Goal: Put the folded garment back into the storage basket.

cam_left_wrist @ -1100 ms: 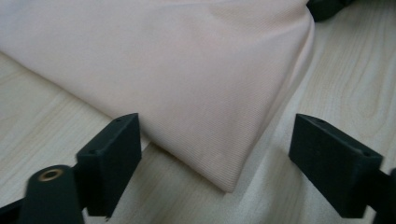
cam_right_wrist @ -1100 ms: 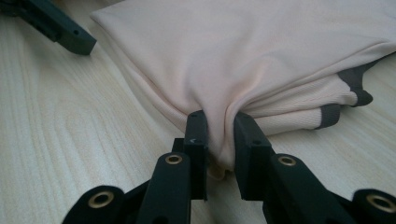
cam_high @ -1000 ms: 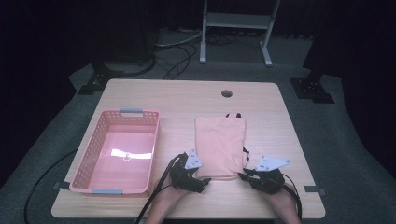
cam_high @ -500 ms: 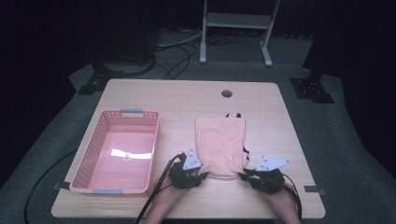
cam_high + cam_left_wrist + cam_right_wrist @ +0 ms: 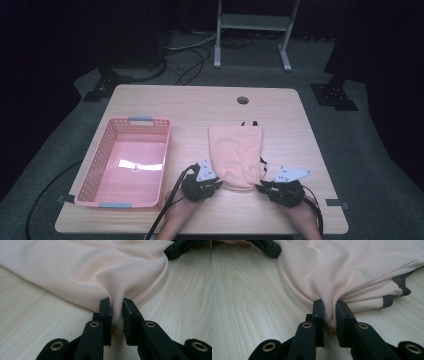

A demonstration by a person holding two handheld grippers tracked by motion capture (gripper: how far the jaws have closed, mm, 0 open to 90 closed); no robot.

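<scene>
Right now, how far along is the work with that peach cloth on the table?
Done: the peach garment lies folded into a narrow strip on the table. In hand: the left gripper, whose jaws have just been closing, and the right gripper each pinch a near corner of it. Left, probably: another fold, or a lift into the pink basket beside it, which holds no clothing yet.
</scene>
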